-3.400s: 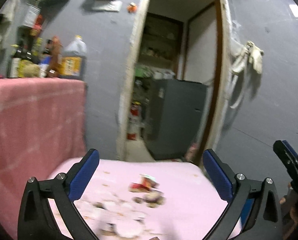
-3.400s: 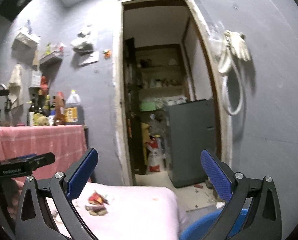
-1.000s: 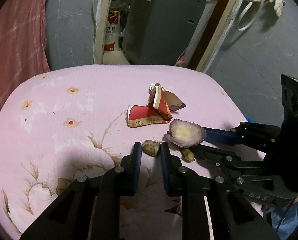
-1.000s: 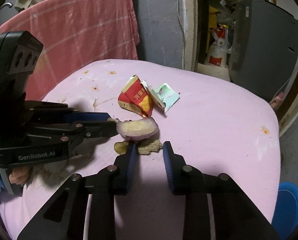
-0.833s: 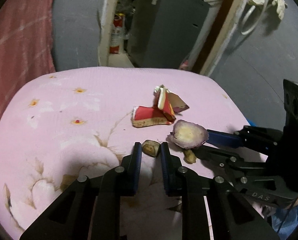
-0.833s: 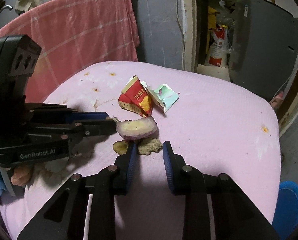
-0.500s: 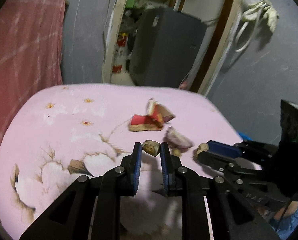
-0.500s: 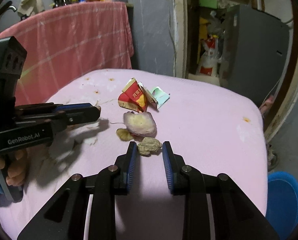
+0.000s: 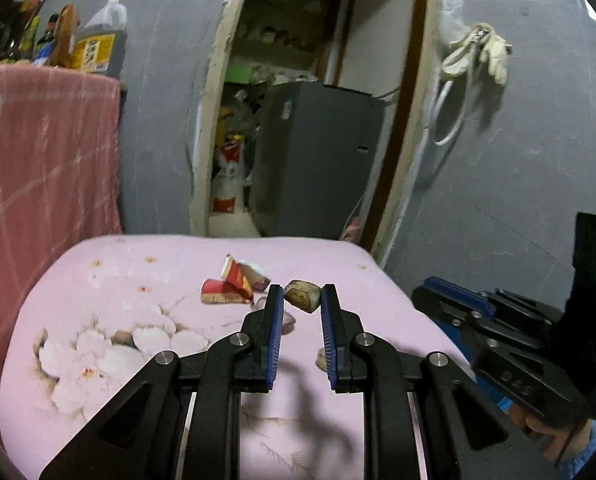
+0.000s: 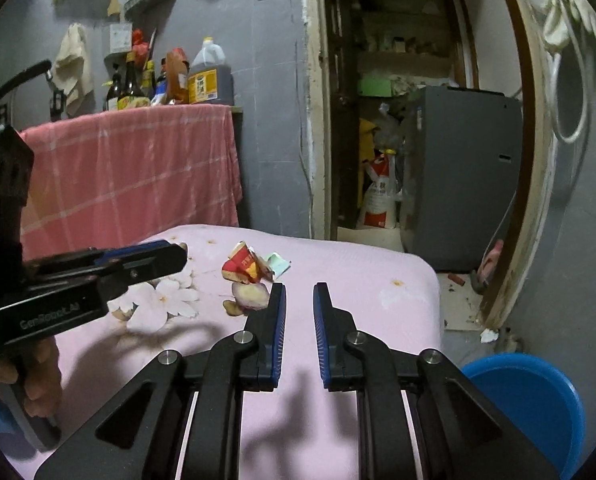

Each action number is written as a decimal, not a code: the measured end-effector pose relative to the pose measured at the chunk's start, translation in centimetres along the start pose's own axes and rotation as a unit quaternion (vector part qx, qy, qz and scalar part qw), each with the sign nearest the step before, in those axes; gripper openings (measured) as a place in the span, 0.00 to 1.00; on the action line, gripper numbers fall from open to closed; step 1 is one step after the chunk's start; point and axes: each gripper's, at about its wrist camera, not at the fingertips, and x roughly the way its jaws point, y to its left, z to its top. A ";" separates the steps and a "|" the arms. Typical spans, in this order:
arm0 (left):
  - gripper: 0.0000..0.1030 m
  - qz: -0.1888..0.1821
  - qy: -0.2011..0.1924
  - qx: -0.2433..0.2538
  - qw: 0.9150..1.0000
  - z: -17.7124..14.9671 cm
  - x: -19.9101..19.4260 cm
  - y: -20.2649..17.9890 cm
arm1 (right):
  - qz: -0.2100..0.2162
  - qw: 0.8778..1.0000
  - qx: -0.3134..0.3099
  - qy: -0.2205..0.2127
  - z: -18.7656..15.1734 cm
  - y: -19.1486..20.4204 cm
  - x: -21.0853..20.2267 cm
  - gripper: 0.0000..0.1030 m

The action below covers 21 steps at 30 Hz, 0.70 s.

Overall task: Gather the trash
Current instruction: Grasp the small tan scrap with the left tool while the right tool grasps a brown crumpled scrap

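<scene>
Brown lumpy food scrap pinched between the blue pads of left gripper, jaws nearly together, held over the pink floral cloth. Right gripper closing to a narrow slit, nothing between the pads. Red wrapper and purple-skinned peel lying on cloth just ahead; blue bin at lower right.

Matt pink cloth on the table. Crumpled glossy red paper wrapper, frame centre. Smooth blue plastic bucket, lower right.
</scene>
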 end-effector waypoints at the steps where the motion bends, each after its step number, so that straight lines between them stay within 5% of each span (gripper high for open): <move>1: 0.15 0.000 0.009 -0.009 1.000 0.0 0.3 0.2 | 0.004 1.000 0.007 0.003 0.0 -0.2 0.2 0.12; 4: 0.15 0.010 0.023 -0.026 0.999 -0.2 0.6 1.4 | 0.020 0.999 0.026 0.020 -0.1 -0.5 0.9 0.13; 8: 0.15 0.022 0.036 -0.038 0.998 -0.7 0.3 2.6 | 0.042 0.997 0.044 0.055 -0.7 -0.3 2.5 0.32; 21: 0.15 0.031 0.066 -0.103 0.992 -1.9 0.4 6.0 | 0.057 0.986 0.020 0.155 -3.0 1.8 6.8 0.31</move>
